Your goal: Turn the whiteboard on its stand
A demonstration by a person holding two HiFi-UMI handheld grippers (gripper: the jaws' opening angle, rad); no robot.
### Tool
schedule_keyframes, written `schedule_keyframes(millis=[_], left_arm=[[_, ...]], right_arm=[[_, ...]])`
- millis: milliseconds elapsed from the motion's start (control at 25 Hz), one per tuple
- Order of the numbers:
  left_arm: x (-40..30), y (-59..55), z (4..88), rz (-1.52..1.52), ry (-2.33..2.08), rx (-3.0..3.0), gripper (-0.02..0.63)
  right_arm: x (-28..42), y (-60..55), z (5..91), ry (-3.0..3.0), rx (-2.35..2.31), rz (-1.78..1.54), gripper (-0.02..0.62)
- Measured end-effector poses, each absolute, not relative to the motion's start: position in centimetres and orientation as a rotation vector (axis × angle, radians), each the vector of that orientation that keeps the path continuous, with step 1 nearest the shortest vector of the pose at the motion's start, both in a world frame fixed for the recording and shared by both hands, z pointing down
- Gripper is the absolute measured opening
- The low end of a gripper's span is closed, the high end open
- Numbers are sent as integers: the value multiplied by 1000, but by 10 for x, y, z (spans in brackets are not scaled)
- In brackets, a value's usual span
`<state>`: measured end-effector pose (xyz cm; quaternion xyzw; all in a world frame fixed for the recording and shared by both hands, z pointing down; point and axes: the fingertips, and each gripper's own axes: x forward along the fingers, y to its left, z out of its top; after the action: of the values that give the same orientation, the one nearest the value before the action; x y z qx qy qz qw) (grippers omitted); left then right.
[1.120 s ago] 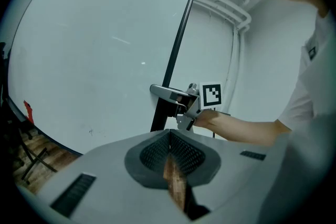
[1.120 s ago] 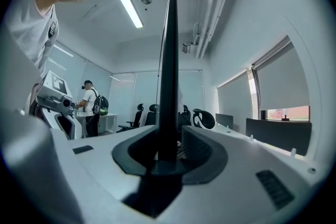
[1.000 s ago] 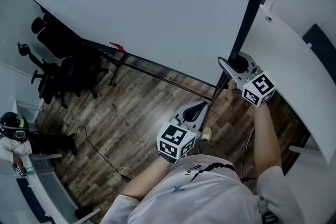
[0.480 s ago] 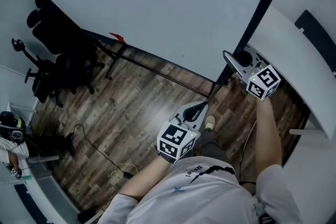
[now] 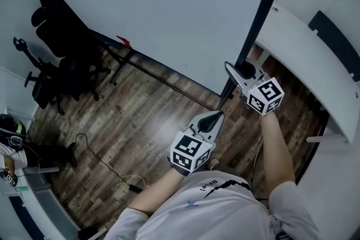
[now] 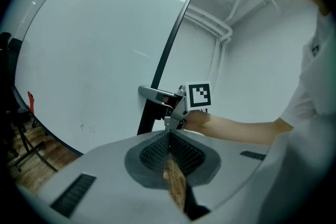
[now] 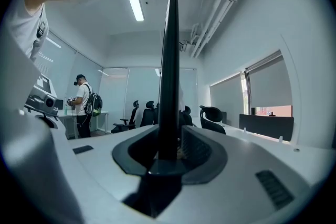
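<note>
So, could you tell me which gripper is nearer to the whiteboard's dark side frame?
Right. The right gripper is closed on the whiteboard's dark side frame. The left gripper hangs shut and empty, lower and to the left, apart from the frame.

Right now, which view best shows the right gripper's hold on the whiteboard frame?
Right gripper view: right gripper jaws clamp the dark whiteboard frame. Head view shows it from above; left gripper view, small and side-on.
</note>
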<state>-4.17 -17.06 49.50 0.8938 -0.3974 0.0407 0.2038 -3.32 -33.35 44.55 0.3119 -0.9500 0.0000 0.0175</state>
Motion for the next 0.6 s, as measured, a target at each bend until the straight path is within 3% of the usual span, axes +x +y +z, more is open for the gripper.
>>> schedule_keyframes(millis=[600], left_arm=[[-41,-66,487,58,-1343,2392,12]], right_arm=[[-75,-264,450,-2878,985,19,133]])
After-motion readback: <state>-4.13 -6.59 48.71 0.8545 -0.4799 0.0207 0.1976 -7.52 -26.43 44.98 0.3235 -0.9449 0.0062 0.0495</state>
